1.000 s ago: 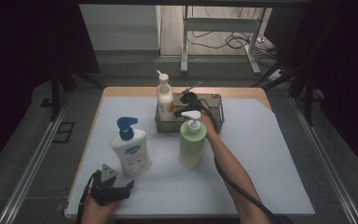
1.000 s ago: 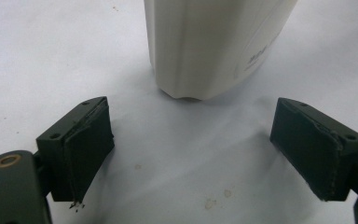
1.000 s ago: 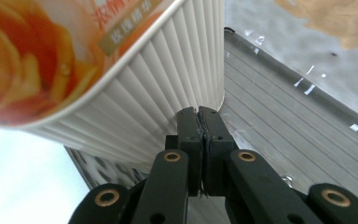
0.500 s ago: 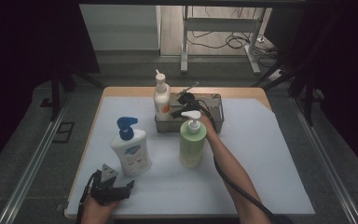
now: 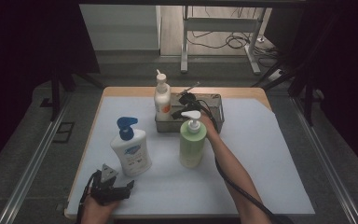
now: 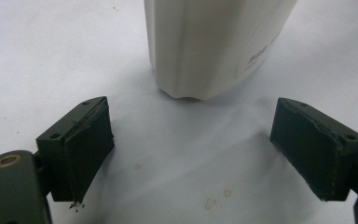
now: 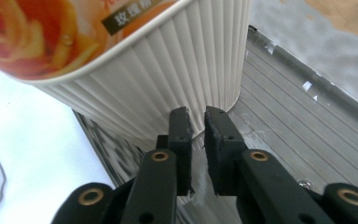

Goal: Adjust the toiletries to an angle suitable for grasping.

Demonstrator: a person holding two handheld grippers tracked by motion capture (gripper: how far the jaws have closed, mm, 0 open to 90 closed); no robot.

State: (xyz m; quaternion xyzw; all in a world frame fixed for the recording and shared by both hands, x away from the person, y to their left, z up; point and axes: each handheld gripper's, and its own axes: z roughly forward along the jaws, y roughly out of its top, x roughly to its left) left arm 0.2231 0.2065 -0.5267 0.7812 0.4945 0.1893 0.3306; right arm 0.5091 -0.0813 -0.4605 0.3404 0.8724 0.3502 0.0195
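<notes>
The person's right arm is stretching far forward, its right gripper with jaws just parting, a narrow empty gap between, while the left gripper is sitting near, jaws gaping wide.

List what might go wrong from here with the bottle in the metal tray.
1. The right gripper sits with its jaws just opening, only a narrow gap and nothing between them, right by the ribbed white bottle in the metal tray; a nudge might tip it.
2. The green bottle stands beside the right forearm; pulling back may knock it.
3. The left gripper is open near the blue-pump bottle.
</notes>
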